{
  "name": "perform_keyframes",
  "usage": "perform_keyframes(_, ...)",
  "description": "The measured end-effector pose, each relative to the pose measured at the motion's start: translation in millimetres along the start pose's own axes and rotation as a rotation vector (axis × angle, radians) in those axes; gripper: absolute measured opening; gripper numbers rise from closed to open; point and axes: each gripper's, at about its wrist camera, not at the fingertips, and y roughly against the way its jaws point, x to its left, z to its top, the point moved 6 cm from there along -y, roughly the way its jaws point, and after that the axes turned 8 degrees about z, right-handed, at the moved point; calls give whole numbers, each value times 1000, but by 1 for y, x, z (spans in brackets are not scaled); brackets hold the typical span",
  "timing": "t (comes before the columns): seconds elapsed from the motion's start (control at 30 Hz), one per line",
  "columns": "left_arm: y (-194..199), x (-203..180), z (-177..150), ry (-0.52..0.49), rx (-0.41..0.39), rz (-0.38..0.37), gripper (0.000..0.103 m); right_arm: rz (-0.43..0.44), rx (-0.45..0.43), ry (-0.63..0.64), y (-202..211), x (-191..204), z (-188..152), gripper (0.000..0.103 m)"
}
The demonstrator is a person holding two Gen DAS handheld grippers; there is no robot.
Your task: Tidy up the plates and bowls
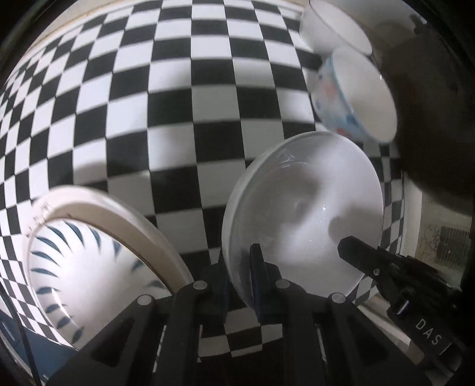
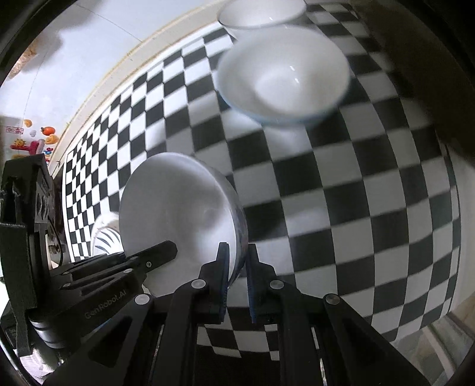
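Both grippers hold one white bowl above the checkered tablecloth. My left gripper is shut on its near rim. The right gripper's finger reaches in from the right. In the right wrist view the same white bowl is clamped at its right rim by my right gripper, and the left gripper comes in from the left. A blue-patterned bowl and a plain white bowl lie beyond; they also show in the right wrist view, the blue-rimmed bowl and the plain bowl.
A large plate with blue leaf strokes lies at the lower left on the cloth, glimpsed in the right wrist view. The table's pale edge runs at the far side. A dark object fills the right.
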Motion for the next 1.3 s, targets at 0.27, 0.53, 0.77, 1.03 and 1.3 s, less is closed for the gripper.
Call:
perform_keyframes(0.27,-20,-25,-9,-42,21,42,11,-31,20,-16,-12,-26,-26,12)
perform_keyframes(0.53,-33,-30,-18,-68,39,48,12,-41,42,-33,-16,-40,-39,12)
perform_keyframes(0.77,-39,-34,-24,-83,33,53,12,-44,46,-39,-16,-44,-44,12)
perform_keyframes(1.03,-38,-31,-24,-87,32,54,13,-50,48,-46,-16,-43,-45,12)
perform_keyframes(1.3,-38,-32,-32,-80,45,67,15,-61,73,-39,-21,-39,-44,13)
